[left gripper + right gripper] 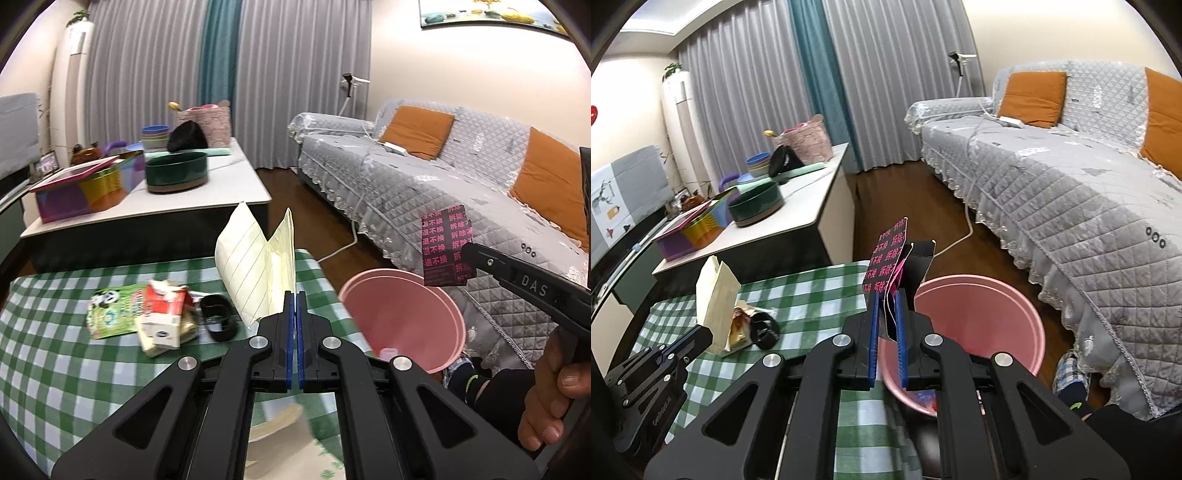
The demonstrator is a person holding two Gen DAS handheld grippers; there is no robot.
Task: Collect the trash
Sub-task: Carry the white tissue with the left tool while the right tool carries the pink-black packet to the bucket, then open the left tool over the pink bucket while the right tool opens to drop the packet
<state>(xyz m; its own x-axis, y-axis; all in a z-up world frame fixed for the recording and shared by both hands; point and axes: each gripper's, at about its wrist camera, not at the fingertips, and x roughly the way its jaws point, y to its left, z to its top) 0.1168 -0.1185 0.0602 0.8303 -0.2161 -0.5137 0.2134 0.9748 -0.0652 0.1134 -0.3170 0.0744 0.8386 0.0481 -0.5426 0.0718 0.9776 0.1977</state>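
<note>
My left gripper point(295, 295) is shut on a folded cream lined paper point(255, 266) and holds it above the green checked table point(66, 369); the paper also shows in the right wrist view point(714, 299). My right gripper point(886, 295) is shut on a black tag with pink writing point(886, 258) and holds it over the near rim of the pink bin point(979, 332). In the left wrist view the tag point(445, 245) hangs above the bin point(406, 317). A green panda packet point(110, 312), a red and white carton point(166, 317) and a black ring point(218, 317) lie on the table.
A white coffee table point(229, 184) behind holds a green bowl point(177, 171), a coloured tin point(85, 192) and a pink basket point(207, 125). A grey sofa point(424, 192) with orange cushions stands to the right. A white cable point(340, 247) runs over the wooden floor.
</note>
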